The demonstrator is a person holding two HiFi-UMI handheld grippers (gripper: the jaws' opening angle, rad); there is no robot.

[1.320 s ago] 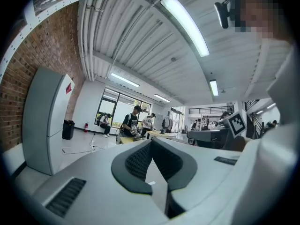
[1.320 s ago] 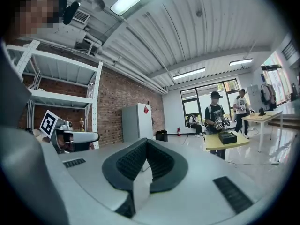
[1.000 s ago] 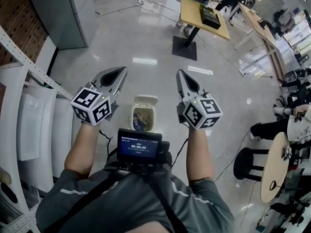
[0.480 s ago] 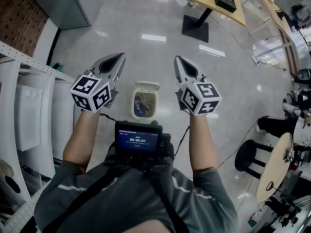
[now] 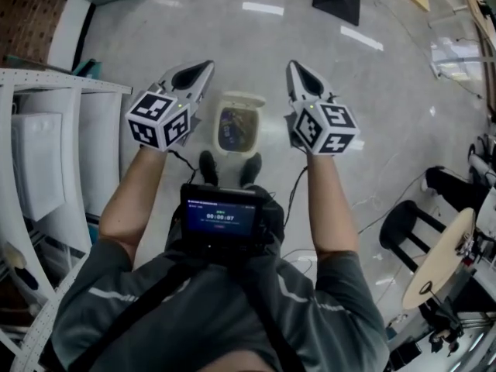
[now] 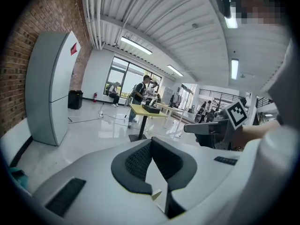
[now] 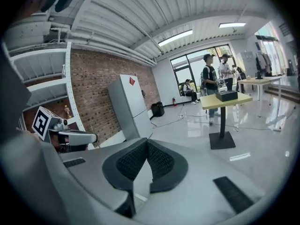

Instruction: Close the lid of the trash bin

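Note:
A small white trash bin (image 5: 235,128) stands on the floor just ahead of the person's shoes, with rubbish inside. Its lid (image 5: 245,98) is swung open at the far side. My left gripper (image 5: 204,67) hovers high above the floor to the left of the bin, jaws shut and empty. At the same height, right of the bin, my right gripper (image 5: 293,66) is likewise shut on nothing. In the left gripper view the left gripper (image 6: 151,142) points level into the room; the right gripper (image 7: 146,143) does the same in its own view. Neither gripper view shows the bin.
White shelving (image 5: 46,153) runs along the left. A black stool (image 5: 403,227) and a round wooden table (image 5: 442,262) stand at the right. A grey cabinet (image 6: 47,88) and a yellow table (image 7: 225,100) stand farther off, with people beyond.
The head view has tipped down and forward: the bin now lies closer to the person's feet, between the grippers. Both grippers stay shut and side by side.

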